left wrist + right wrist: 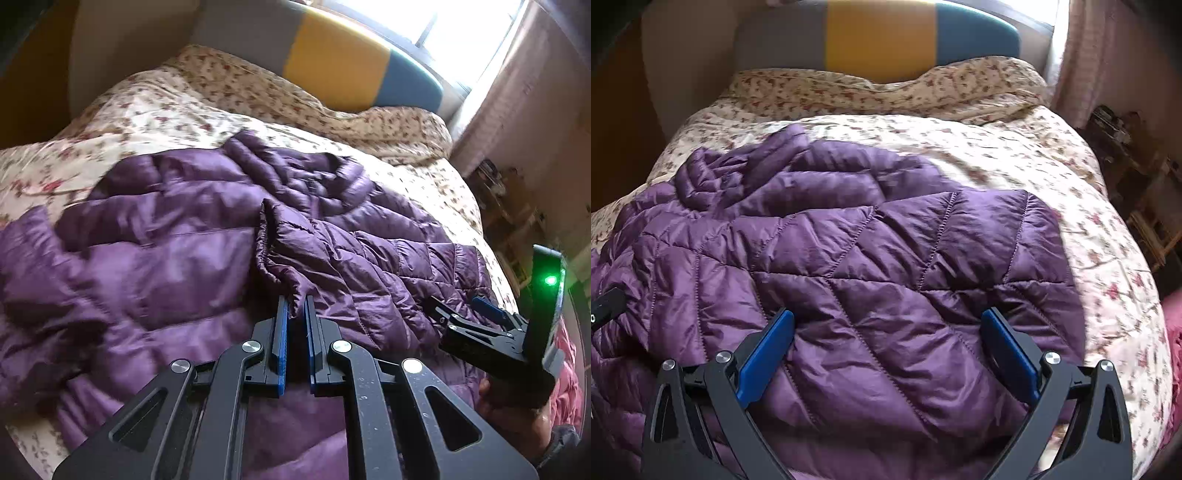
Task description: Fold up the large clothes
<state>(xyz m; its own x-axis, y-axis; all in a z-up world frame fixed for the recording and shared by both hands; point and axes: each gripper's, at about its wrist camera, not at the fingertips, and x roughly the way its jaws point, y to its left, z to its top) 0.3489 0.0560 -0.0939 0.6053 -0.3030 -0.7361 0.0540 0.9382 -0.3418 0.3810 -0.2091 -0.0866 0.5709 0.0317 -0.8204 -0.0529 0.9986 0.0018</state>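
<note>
Two grippers reach low over the bed (1108, 236). Left gripper (295, 306) has its fingers nearly together, pinching a gathered edge of the purple coat (177, 236). Right gripper (886, 325) is spread wide, fingers on the coat (868, 251). Coat lies spread on the near part of the bed.

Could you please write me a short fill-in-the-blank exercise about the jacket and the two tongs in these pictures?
1. The quilted jacket spread on the bed is ____ in colour.
2. The left tongs are ____ on a gathered edge of the jacket.
3. The right tongs hover over the jacket with the jaws wide ____.
4. The bedcover under the jacket has a ____ print.

Missing words: purple; shut; open; floral
</note>
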